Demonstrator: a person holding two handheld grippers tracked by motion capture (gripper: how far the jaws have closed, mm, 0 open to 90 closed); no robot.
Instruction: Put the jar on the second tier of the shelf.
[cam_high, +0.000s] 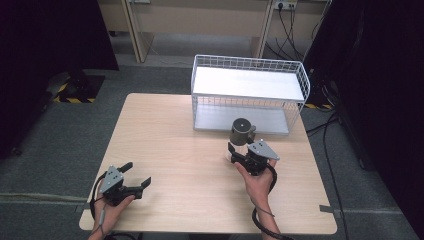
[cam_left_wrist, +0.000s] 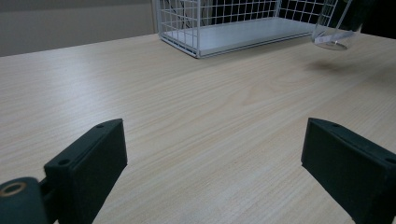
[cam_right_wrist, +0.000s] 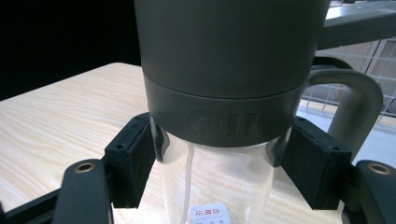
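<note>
A clear glass bottle (cam_high: 242, 134) with a dark olive lid and a side handle hangs just above the table (cam_high: 185, 145), in front of the wire basket. My right gripper (cam_high: 239, 150) is shut on its glass body right under the lid. In the right gripper view both pads (cam_right_wrist: 133, 161) press on the glass of the bottle (cam_right_wrist: 233, 70) from either side. The left gripper view catches the bottle's clear base (cam_left_wrist: 332, 36) off the wood, with a shadow below it. My left gripper (cam_high: 137, 175) rests low at the table's near left corner, open and holding nothing (cam_left_wrist: 212, 158).
A white wire basket (cam_high: 248, 62) with a white shelf on top and a white floor stands at the far right of the table, its open side toward me (cam_left_wrist: 180, 23). Bare wood lies between the two grippers. Cables trail on the floor at the right.
</note>
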